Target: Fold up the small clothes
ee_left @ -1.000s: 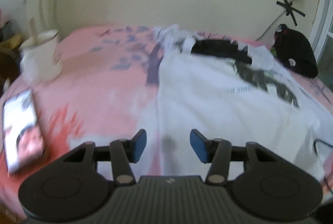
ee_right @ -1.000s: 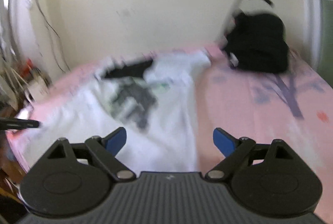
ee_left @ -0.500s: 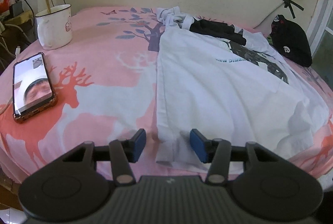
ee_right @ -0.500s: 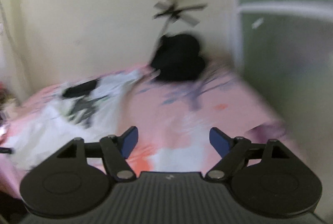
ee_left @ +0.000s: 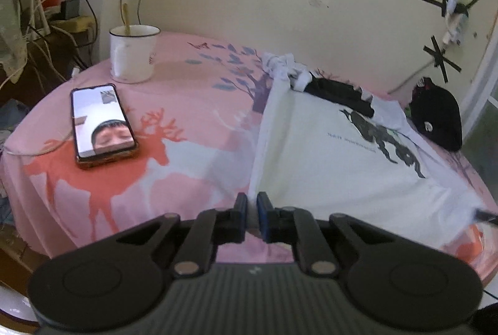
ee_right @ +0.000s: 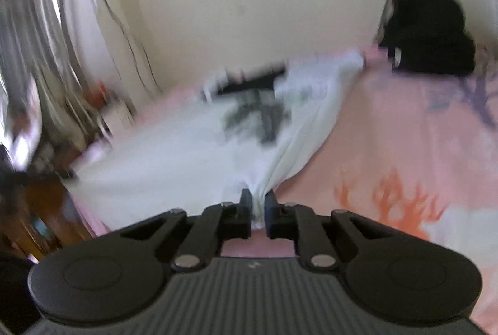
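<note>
Holding the white T-shirt (ee_left: 326,160) by its near hem, my left gripper (ee_left: 252,207) has its blue pads almost together with the left corner of the cloth between them. In the left wrist view the shirt lies flat across the middle and right of the frame, on a bed with a pink deer sheet (ee_left: 186,123). A dark print (ee_left: 382,139) shows on the shirt's chest, and a black piece of cloth (ee_left: 339,94) lies over its far end, near the wall.

My right gripper (ee_right: 257,204) is also nearly closed, and it pinches a bunched bit of the same T-shirt (ee_right: 193,148). In the right wrist view the cloth fans out from the pads toward the upper left of the frame. This view is blurry, so small things are hard to make out.

A phone (ee_left: 102,125) with its screen lit lies on the sheet at the left of the left wrist view. Behind it, in the upper left, stands a white mug (ee_left: 133,56) with a stick in it. A black bag (ee_left: 439,114) sits at the right edge of the bed, near the wall. I see the same bag (ee_right: 429,39) in the upper right of the right wrist view.
</note>
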The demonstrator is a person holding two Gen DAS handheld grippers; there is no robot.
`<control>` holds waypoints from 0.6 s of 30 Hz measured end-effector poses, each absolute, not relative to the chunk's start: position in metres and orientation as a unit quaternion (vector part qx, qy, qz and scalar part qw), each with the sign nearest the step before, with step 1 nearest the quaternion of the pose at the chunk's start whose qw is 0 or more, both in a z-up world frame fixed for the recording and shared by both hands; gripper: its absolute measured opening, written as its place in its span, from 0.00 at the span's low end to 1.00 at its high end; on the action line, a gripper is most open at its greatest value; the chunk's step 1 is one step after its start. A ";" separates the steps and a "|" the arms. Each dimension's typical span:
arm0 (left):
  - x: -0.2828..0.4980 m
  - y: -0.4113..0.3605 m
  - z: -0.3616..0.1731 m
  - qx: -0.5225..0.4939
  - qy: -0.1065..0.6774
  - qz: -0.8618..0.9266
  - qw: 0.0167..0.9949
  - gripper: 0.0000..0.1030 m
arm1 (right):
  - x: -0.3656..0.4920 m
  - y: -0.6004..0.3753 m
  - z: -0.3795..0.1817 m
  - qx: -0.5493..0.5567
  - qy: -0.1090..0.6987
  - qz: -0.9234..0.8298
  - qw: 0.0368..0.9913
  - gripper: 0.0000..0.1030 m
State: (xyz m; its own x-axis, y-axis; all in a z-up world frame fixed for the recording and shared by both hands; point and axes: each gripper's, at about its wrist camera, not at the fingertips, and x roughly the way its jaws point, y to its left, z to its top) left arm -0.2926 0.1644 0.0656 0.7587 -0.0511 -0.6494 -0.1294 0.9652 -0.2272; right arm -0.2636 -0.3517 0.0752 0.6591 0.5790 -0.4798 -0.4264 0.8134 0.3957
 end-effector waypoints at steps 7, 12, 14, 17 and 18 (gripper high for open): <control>-0.269 0.156 0.051 -0.130 0.380 0.012 0.916 0.08 | -0.262 -0.397 0.072 0.150 0.302 0.185 0.923 0.77; -0.261 0.161 0.038 -0.144 0.408 0.014 0.901 0.08 | -0.266 -0.393 0.047 0.136 0.335 0.219 0.906 0.77; -0.259 0.162 0.037 -0.146 0.418 0.014 0.897 0.08 | -0.267 -0.384 0.038 0.134 0.355 0.235 0.895 0.75; -0.258 0.162 0.041 -0.149 0.423 0.005 0.894 0.08 | -0.274 -0.364 0.036 0.098 0.389 0.291 0.869 0.06; -0.259 0.162 0.044 -0.152 0.421 0.002 0.894 0.08 | -0.276 -0.356 0.037 0.102 0.402 0.303 0.858 0.05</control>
